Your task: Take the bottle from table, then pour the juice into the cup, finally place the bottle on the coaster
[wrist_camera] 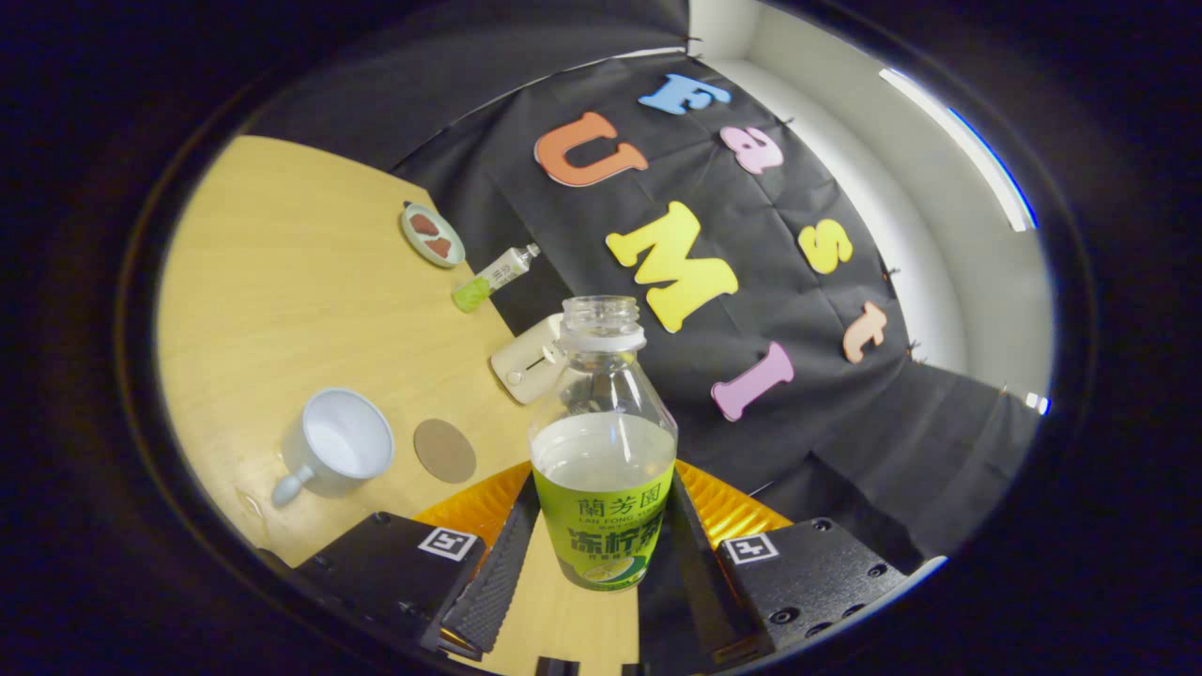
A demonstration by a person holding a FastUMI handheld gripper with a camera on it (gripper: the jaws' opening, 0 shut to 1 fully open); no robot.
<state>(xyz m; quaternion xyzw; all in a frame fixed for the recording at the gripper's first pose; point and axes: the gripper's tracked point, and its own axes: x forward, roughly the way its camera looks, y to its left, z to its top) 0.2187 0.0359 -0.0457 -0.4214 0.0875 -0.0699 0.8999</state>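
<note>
The claw [601, 563] is clamped on the open, green-labelled clear plastic bottle [603, 451], lifted; pouring into the left white cup [336, 449] and coaster [444, 451] placement remain.

Quick headcount, going off the cup [336, 444] as the anchor, one of those. One round brown coaster [445, 451] just beside it. One uncapped bottle [603, 441] with a green label past the coaster, sat between the gripper [597, 554]'s two fingers [496, 563]. Further back from the cup: one small cream box [528, 364], one little tube [493, 278] lying down, one small plate [432, 235]. All on one wooden table [282, 300].
</note>
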